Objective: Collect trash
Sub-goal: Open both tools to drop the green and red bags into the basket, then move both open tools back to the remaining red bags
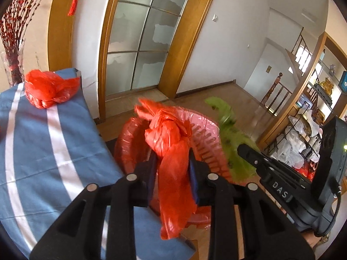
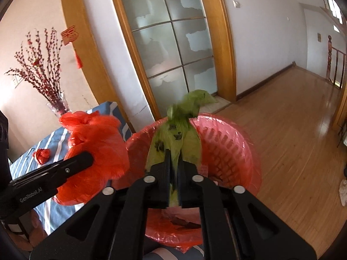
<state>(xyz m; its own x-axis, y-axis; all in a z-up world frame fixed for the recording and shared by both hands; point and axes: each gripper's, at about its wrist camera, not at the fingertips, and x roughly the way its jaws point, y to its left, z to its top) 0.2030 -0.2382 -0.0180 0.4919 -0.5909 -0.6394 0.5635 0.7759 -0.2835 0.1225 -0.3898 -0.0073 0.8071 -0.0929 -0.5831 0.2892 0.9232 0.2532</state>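
Note:
My left gripper (image 1: pixel 172 162) is shut on a knotted red plastic bag (image 1: pixel 171 143), held above the pink slatted bin (image 1: pixel 208 149) lined with a red bag. My right gripper (image 2: pixel 174 162) is shut on a green plastic bag (image 2: pixel 175 130) over the same bin (image 2: pixel 227 151). In the right wrist view the left gripper (image 2: pixel 86 157) and its red bag (image 2: pixel 95 149) are at the left. In the left wrist view the right gripper (image 1: pixel 243 149) and the green bag (image 1: pixel 229 130) are at the right. Another red bag (image 1: pixel 47 88) lies on the blue striped table; it also shows in the right wrist view (image 2: pixel 42 155).
The blue-and-white striped tablecloth (image 1: pixel 43 140) is left of the bin. A vase of red branches (image 2: pixel 56 106) stands behind it. A frosted glass door (image 2: pixel 171 49) is ahead. Wooden floor (image 2: pixel 292 130) spreads right, with a cluttered shelf (image 1: pixel 303 140) and stair railing (image 1: pixel 277 93).

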